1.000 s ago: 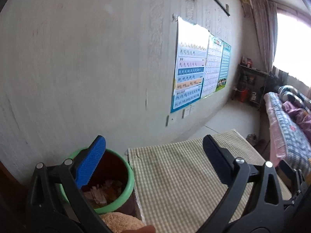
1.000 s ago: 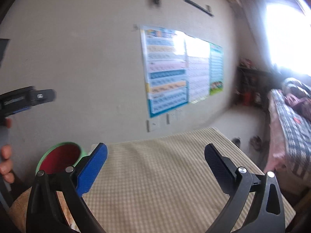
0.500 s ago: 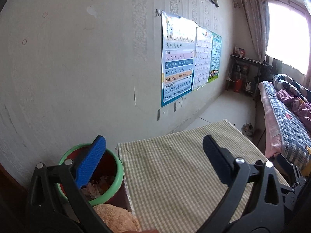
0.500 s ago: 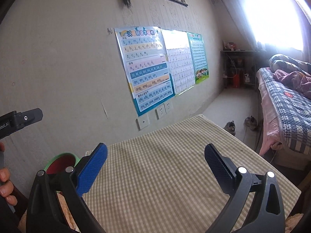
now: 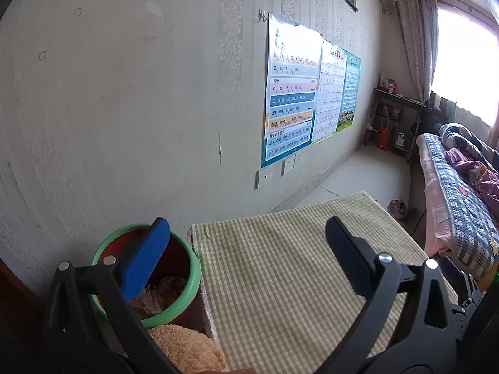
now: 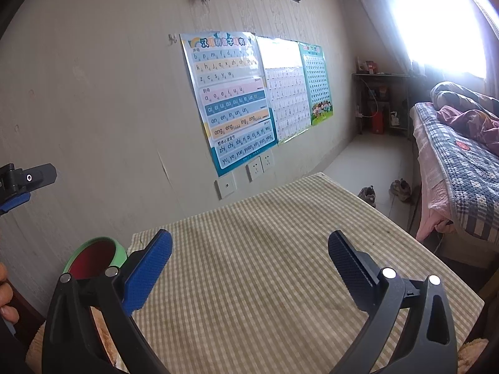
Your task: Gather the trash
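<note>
Both grippers, left gripper [image 5: 246,258] and right gripper [image 6: 249,268], wide apart, empty.

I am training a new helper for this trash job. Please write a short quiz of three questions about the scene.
1. True or false: the left claw is open.
2. What lies inside the round dark red bin with green rim?
A. crumpled paper scraps
B. shoes
C. nothing
3. Fill in: the table wears a green-and-cream ______ cloth.

Key: 1 true; 2 A; 3 checked.
</note>
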Demonstrator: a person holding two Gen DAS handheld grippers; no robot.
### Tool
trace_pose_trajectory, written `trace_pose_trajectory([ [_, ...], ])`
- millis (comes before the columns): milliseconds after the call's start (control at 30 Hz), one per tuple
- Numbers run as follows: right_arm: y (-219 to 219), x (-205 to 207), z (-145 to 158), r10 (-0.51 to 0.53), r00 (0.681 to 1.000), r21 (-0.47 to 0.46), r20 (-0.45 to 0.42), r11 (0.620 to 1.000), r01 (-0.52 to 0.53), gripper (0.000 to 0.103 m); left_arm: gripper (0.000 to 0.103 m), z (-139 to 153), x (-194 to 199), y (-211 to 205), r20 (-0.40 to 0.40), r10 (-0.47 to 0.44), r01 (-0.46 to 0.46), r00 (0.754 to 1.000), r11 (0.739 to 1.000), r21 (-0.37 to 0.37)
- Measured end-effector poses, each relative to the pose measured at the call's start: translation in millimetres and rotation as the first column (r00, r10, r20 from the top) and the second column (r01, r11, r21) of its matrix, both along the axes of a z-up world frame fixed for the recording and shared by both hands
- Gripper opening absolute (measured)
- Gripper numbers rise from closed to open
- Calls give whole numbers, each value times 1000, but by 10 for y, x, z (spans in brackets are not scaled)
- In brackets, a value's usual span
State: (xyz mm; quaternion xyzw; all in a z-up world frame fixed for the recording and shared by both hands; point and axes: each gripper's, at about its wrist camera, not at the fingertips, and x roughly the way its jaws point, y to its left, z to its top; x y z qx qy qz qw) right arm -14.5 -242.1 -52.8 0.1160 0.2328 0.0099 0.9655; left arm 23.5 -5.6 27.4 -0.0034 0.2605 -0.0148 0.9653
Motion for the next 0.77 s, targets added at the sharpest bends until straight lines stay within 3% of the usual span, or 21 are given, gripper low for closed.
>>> trace_pose_trajectory([
  [367, -33, 33, -72, -10, 1000, 7, -28, 1000, 10, 97, 98, -19, 7, 17, -14, -6, 6, 1000, 1000, -10],
  [500, -77, 145, -219, -34, 992, -28, -118, 999, 31, 97, 98, -106, 0, 117, -1, -26, 26, 1000, 998, -65],
  [633, -300, 349, -559, -123, 961, -55, -248, 992, 113, 97, 98, -449, 171, 266, -154, -67, 57, 986, 996, -67],
  [767, -689, 630, -974, -290, 897, -110, -333, 957, 269, 97, 98, -919, 231, 533, -281, -59, 39, 958, 996, -75],
])
